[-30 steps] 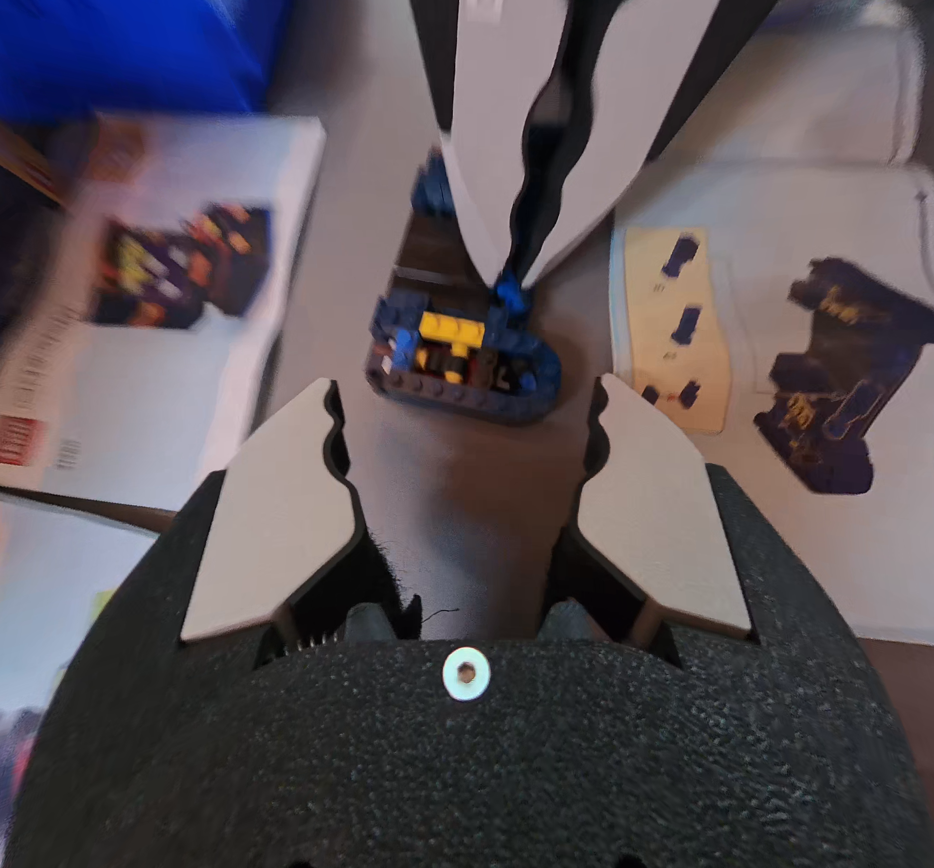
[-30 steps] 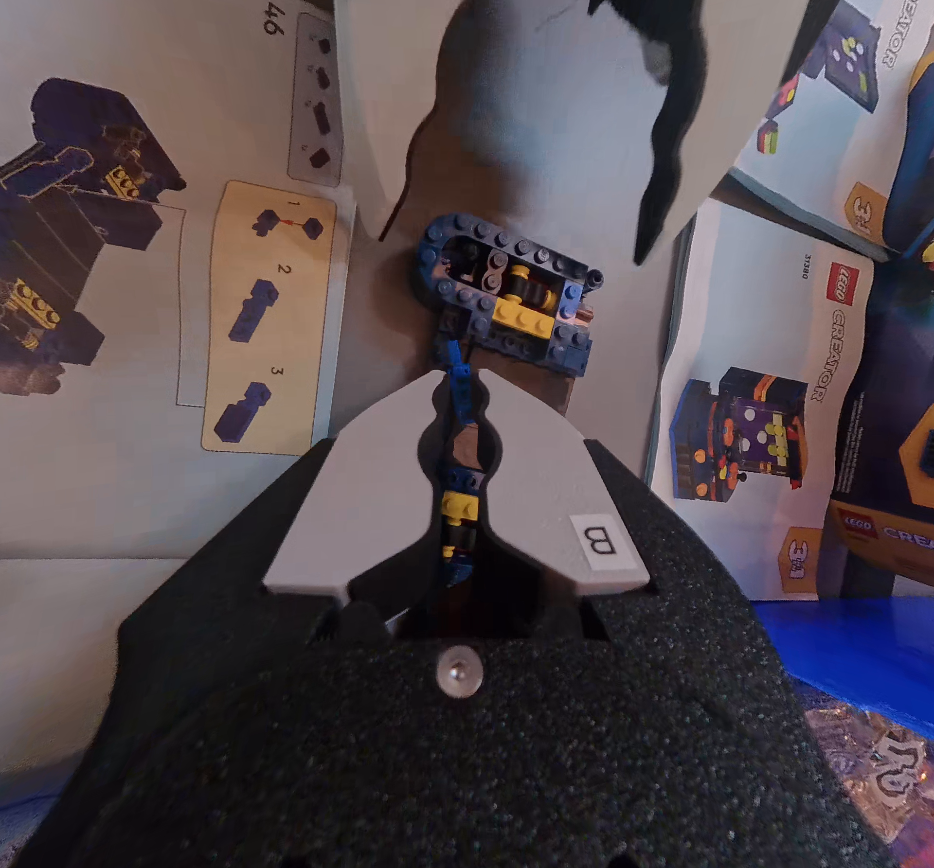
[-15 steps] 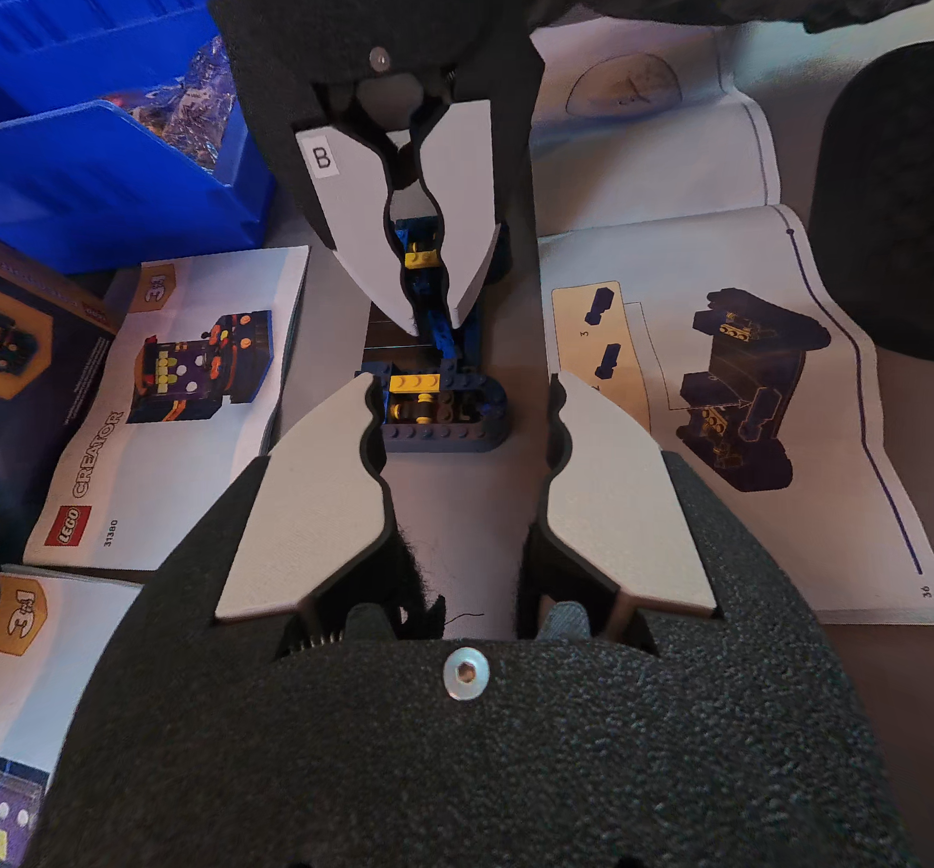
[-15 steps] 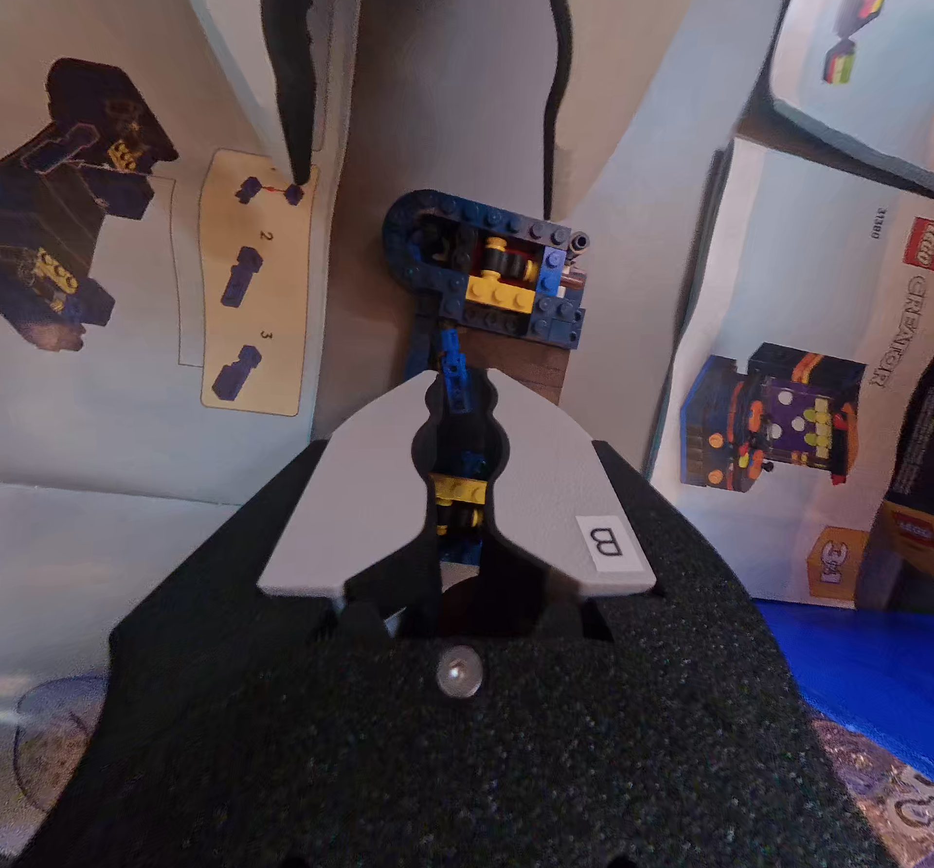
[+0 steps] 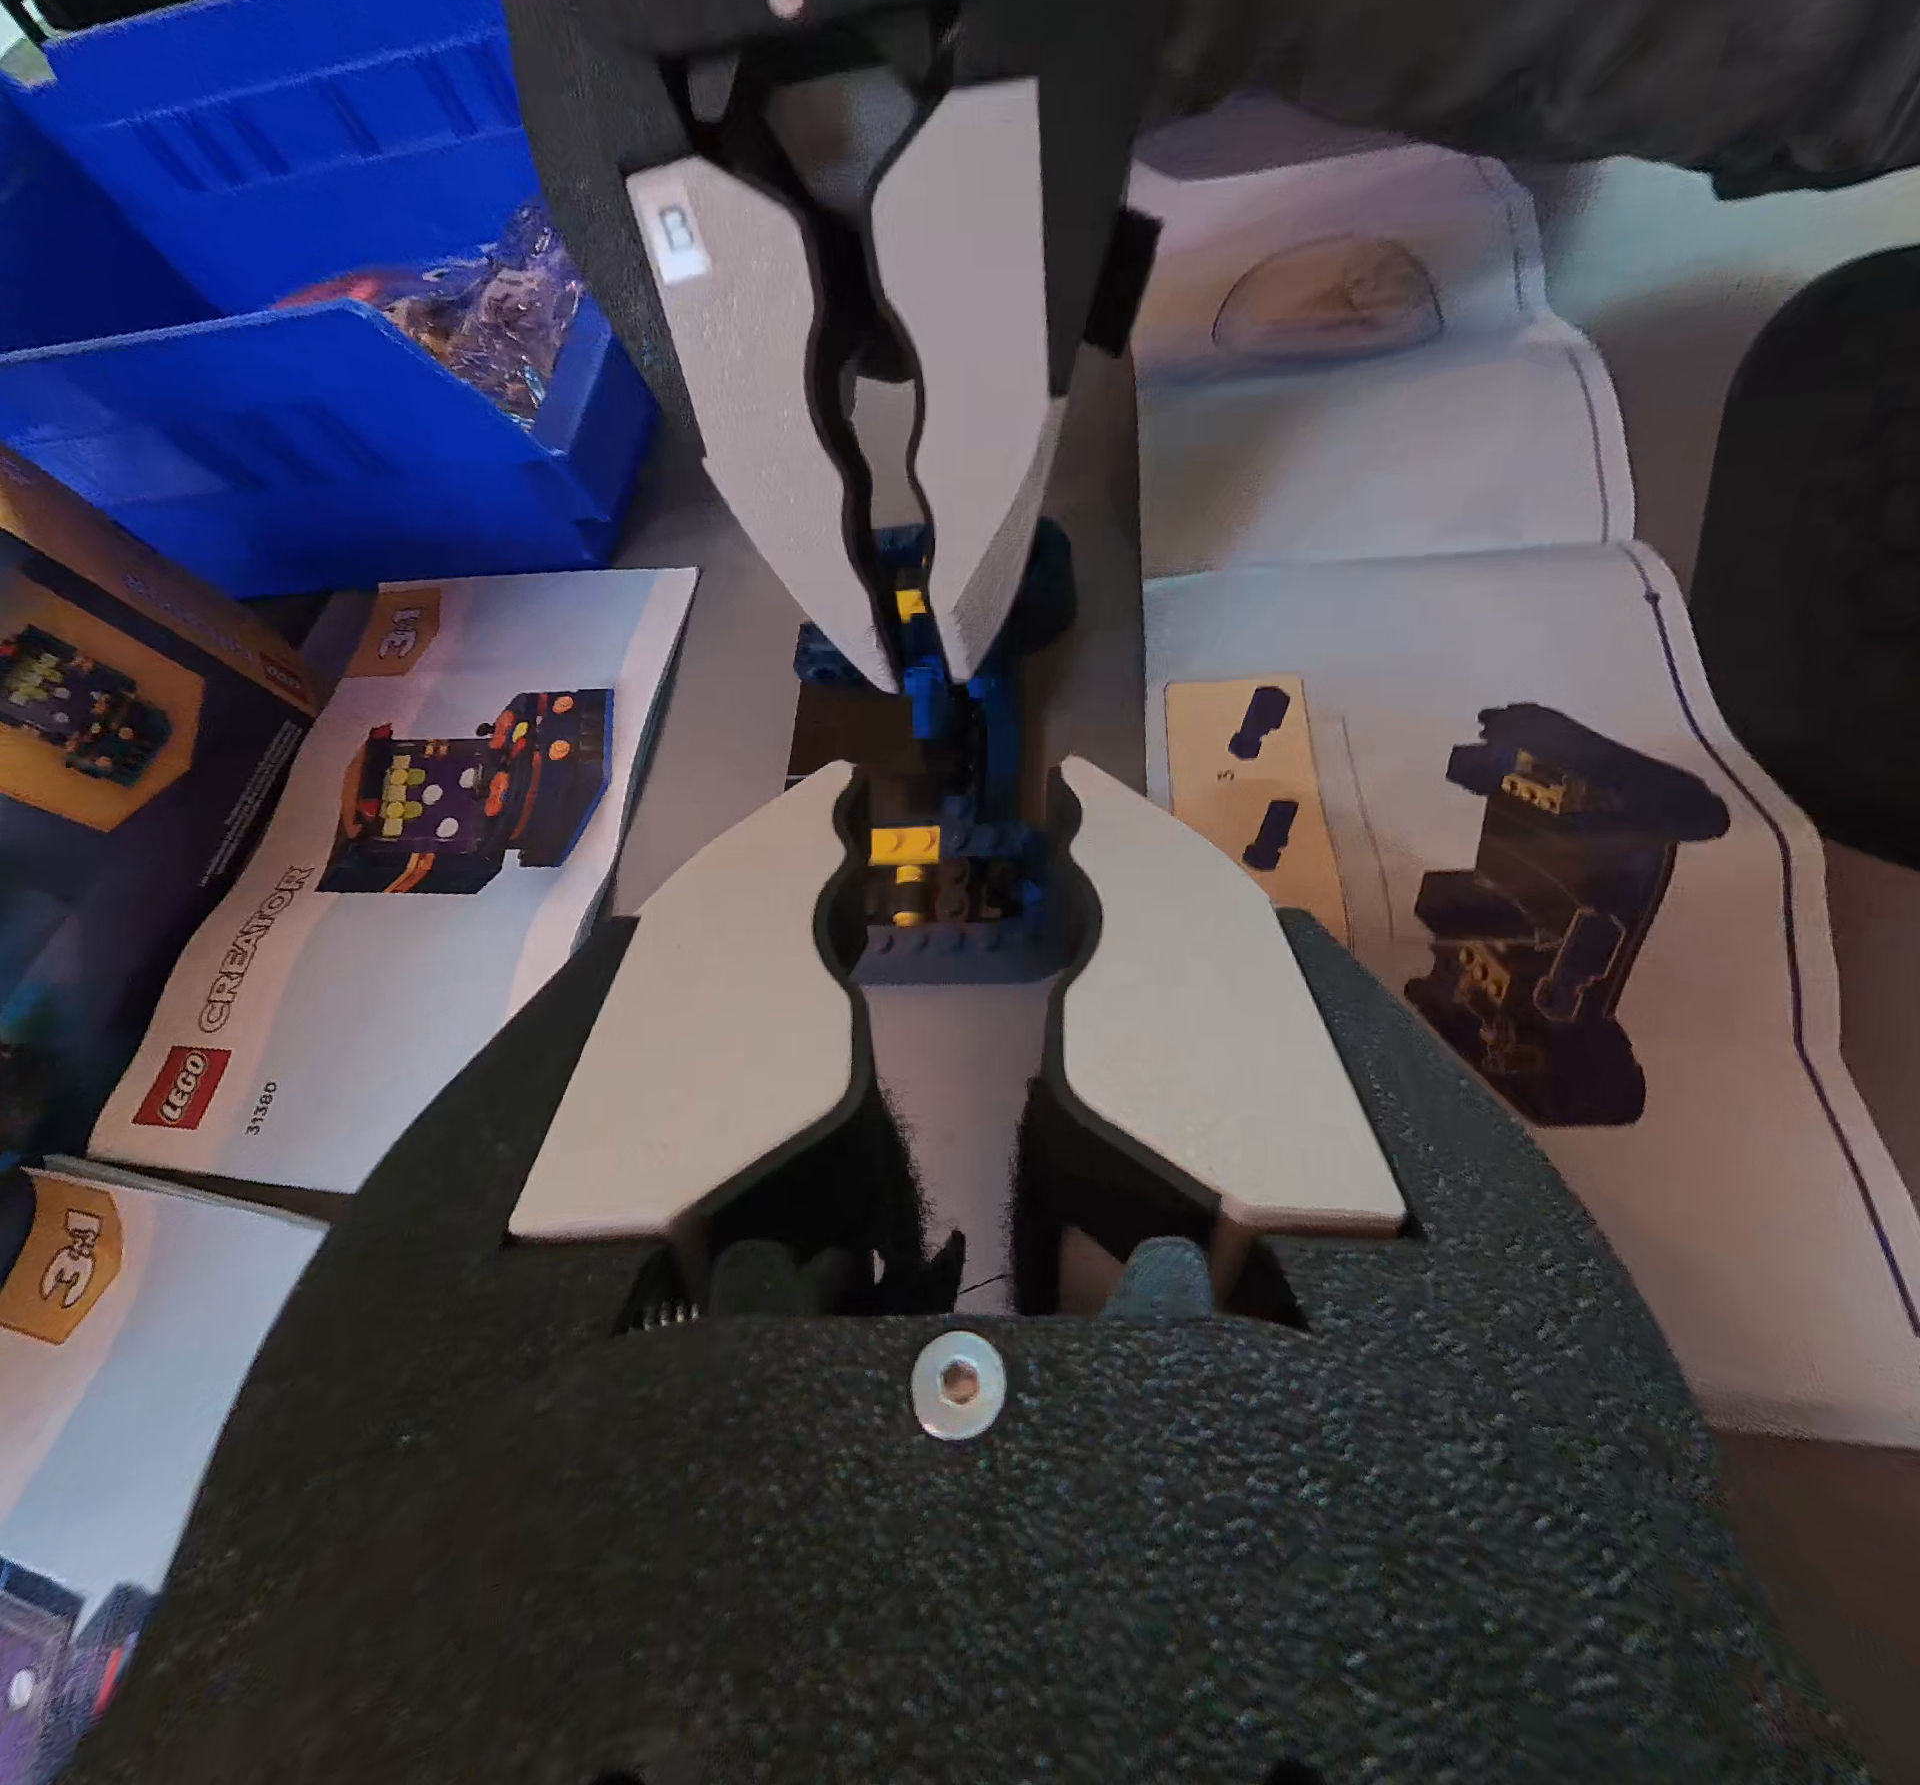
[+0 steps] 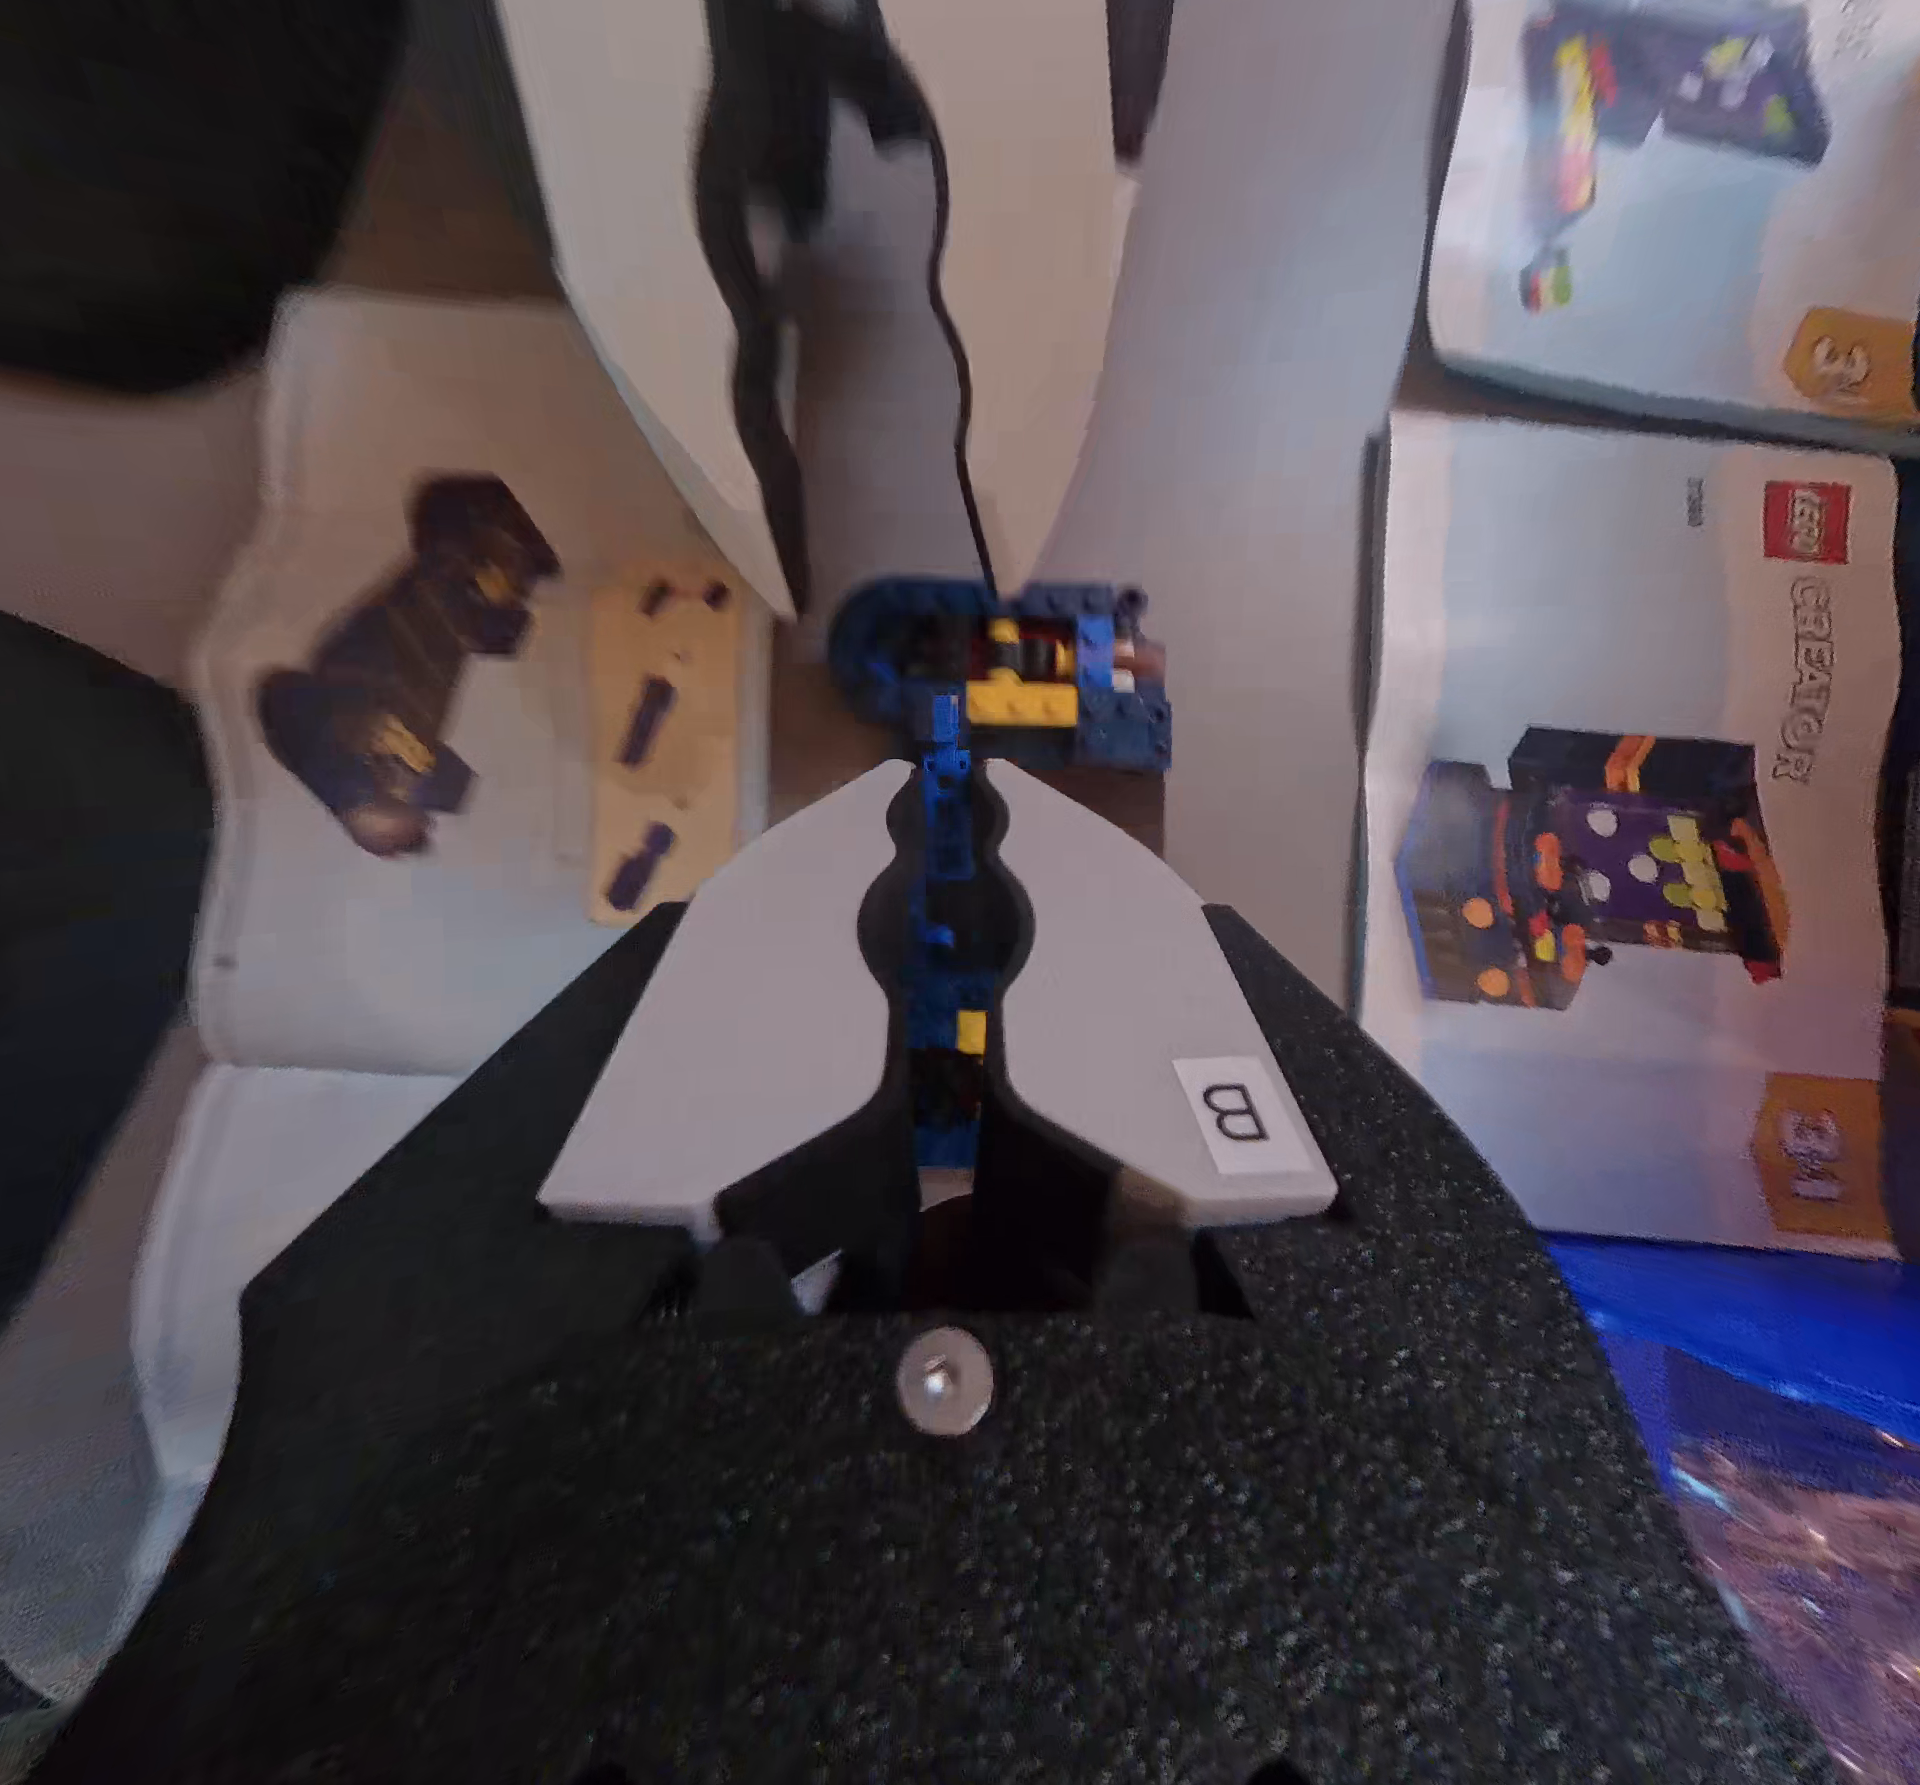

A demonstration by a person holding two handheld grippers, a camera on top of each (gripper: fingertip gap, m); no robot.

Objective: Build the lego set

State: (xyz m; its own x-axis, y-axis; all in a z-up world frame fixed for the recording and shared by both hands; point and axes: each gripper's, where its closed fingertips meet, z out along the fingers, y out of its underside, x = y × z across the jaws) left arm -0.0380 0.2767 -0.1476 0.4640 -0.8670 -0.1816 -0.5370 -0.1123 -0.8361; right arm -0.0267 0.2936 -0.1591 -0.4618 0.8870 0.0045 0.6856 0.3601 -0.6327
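The closed instruction booklet (image 5: 405,862) lies flat at left; the left gripper (image 5: 958,779) pinches the blue-and-yellow brick assembly (image 5: 951,862) resting on the table, seemingly to steady it; the right gripper (image 6: 948,769) clamps a thin blue brick piece (image 6: 943,800) edge-on, its tip touching that assembly; the open instruction book (image 5: 1507,904) lies at right

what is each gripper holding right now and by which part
Right gripper: shut on a thin blue brick piece, gripped along its length. Left gripper: fingers straddle the brick assembly; contact cannot be told.
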